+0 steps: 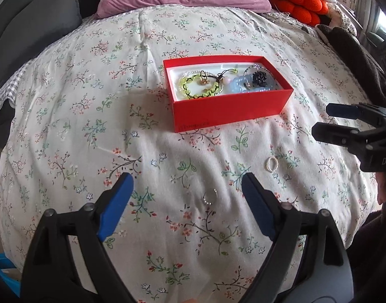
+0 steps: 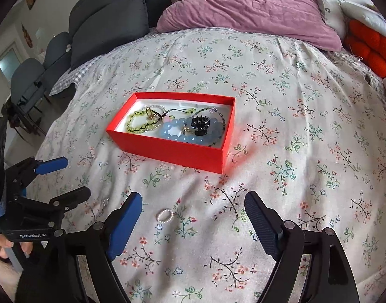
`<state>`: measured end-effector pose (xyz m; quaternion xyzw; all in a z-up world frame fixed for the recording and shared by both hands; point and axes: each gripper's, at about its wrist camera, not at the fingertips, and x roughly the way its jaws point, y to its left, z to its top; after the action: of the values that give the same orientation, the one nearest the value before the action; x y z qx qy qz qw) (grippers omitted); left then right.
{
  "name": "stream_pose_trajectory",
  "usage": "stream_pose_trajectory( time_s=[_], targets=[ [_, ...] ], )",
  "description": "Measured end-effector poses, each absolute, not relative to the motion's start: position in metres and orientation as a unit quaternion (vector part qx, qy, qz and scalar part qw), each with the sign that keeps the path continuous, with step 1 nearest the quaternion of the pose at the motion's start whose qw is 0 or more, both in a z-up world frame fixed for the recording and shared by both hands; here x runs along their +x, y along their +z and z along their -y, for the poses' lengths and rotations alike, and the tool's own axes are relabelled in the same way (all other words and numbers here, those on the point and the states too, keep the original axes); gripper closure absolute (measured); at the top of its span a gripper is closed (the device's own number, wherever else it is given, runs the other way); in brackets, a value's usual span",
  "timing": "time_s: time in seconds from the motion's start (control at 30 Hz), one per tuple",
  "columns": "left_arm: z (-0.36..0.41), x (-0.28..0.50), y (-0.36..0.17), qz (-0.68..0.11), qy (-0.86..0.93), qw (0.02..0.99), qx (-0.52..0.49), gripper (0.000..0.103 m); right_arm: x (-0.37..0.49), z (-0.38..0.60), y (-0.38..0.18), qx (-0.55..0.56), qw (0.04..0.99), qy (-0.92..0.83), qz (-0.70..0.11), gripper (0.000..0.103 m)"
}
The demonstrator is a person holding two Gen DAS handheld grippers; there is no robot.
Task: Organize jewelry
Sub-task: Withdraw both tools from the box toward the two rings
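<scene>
So there's a red box (image 1: 228, 93) sitting on a floral bedspread (image 1: 92, 101), roughly in the middle of the bed, and it's already got a bunch of stuff in it: a yellow-green bracelet (image 2: 140, 123) on the left side, a pale blue bead bracelet (image 2: 177, 132) in the middle, and a black hair clip (image 2: 202, 125) right of that, partly on top of the blue beads. Two rings are outside the box, on the near part of the bedspread. A little pearl ring (image 2: 164, 215) lies between the fingers of the right gripper (image 2: 193, 217), closer to its left finger, and a silver ring (image 1: 209, 197) lies between the fingers of the left gripper (image 1: 186, 198). Both grippers are spread wide open and holding nothing. A purple pillow (image 2: 246, 7) is at the far end of the bed, with something orange and knobbly (image 1: 300, 6) far right.
</scene>
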<state>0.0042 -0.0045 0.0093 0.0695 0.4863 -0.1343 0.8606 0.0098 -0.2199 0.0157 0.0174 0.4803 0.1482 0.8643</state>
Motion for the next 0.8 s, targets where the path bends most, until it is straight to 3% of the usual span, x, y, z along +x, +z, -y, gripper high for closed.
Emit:
stream_pose_trajectory(
  time_s=[0.57, 0.8],
  targets=[
    [0.001, -0.011, -0.047, -0.512, -0.151, 0.843, 0.063, 0.012, -0.013, 0.175, -0.047, -0.101, 0.842, 0.177, -0.5, 0.017],
    [0.007, -0.017, -0.056, -0.469, -0.151, 0.865, 0.092, 0.001, -0.013, 0.165, -0.059, -0.125, 0.848, 0.184, -0.482, 0.012]
  ],
)
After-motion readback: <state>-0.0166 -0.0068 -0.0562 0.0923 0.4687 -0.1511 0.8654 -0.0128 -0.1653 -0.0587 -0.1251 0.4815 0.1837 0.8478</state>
